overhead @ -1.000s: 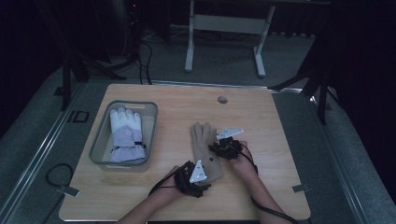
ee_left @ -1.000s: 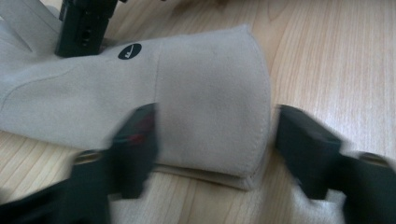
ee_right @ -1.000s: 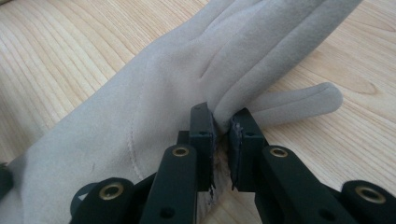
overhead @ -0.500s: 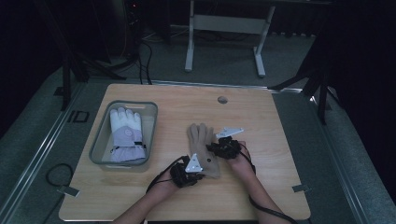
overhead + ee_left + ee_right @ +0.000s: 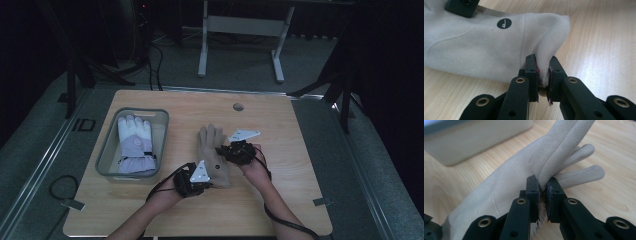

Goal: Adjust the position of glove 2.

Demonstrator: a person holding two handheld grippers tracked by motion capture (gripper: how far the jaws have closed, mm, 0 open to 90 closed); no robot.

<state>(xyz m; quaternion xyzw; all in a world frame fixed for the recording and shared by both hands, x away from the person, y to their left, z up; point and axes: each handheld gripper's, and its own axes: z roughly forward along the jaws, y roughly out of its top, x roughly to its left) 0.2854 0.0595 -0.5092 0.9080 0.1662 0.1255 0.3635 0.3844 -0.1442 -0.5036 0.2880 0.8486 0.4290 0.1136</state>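
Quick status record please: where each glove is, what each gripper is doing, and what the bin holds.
beige glove: flat on the wooden table, right of the bin
left gripper: shut on beige glove, pinching a fold at the cuff end
right gripper: shut on beige glove, pinching near the fingers
grey bin: on the table's left, holds the white glove
white glove: lying inside the bin, fingers pointing away from the person

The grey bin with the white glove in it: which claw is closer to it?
Left. The left claw pinches the beige glove's cuff, just right of the grey bin's near corner. The right claw grips that glove's far side, farther from the bin.
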